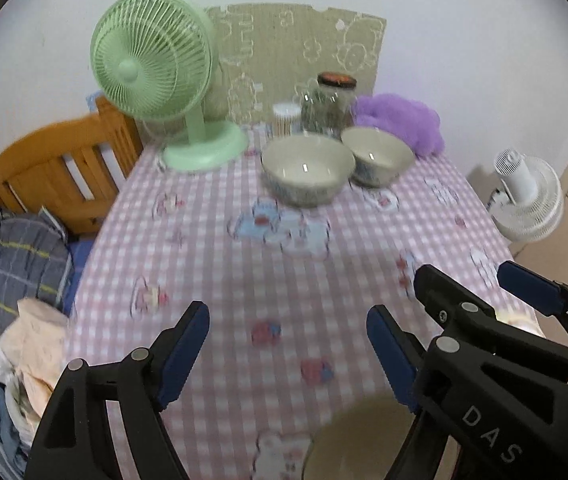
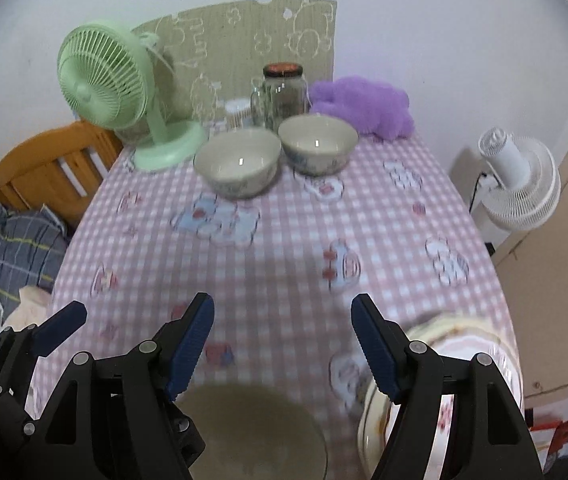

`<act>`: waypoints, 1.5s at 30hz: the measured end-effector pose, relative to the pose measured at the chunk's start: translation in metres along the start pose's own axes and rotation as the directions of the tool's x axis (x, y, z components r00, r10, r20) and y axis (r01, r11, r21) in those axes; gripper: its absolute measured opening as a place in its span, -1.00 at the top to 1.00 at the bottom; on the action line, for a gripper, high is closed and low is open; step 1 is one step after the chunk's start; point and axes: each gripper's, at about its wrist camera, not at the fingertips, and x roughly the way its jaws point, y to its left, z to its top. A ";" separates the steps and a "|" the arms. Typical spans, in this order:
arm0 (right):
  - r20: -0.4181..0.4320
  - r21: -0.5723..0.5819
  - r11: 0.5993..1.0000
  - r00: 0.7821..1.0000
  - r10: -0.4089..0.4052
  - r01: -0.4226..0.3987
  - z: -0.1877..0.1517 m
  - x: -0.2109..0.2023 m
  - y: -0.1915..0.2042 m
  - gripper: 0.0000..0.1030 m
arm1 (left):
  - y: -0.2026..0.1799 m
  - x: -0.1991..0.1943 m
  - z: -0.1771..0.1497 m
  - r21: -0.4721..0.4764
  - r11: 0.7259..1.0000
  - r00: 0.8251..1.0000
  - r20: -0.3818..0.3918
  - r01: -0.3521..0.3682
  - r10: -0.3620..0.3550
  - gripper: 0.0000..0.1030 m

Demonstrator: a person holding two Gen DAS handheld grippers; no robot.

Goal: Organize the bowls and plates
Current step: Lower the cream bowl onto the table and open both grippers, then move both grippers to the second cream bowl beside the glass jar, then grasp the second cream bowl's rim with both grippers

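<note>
near bowl (image 2: 252,432) empty, two far bowls (image 2: 238,162) empty

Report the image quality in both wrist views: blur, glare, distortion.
Left wrist view: the tablecloth print smears with motion blur, the near bowl is a soft brown blob, and fisheye bends the table edges. Right wrist view: similar smear, plates at lower right are blurred, and small light glints sit inside both far bowls; dark vignette fills the corners.

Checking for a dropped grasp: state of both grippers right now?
Left gripper: open, nothing between its fingers.
Right gripper: open, nothing held; a bowl sits on the table below it.
</note>
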 end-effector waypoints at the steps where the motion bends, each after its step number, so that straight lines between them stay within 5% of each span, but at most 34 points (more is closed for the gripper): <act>1: 0.007 -0.002 1.000 1.000 0.006 -0.006 0.011 0.006 -0.002 -0.44 | -0.001 0.004 0.007 -0.001 1.000 1.000 0.005 -0.011 0.011 -0.60; 16: -0.009 -0.047 0.995 0.996 0.091 -0.091 0.122 0.115 -0.012 -0.26 | -0.009 0.102 0.103 -0.087 0.984 0.988 -0.015 -0.156 0.155 -0.22; 28: -0.121 0.000 0.988 0.981 0.153 -0.155 0.145 0.194 -0.004 0.19 | 0.006 0.169 0.124 -0.121 0.971 0.976 -0.096 -0.204 0.193 0.18; 36: -0.128 0.012 0.989 0.980 0.150 -0.149 0.149 0.212 -0.003 0.30 | 0.006 0.191 0.127 -0.122 0.974 0.979 -0.102 -0.190 0.178 0.39; 41: -0.114 -0.008 0.994 0.987 0.110 -0.111 0.150 0.216 -0.006 0.73 | 0.001 0.197 0.127 -0.115 0.975 0.979 -0.090 -0.191 0.181 0.56; 45: -0.112 -0.021 0.994 0.989 0.100 -0.103 0.150 0.216 -0.007 0.79 | 0.001 0.196 0.126 -0.110 0.973 0.977 -0.094 -0.203 0.193 0.63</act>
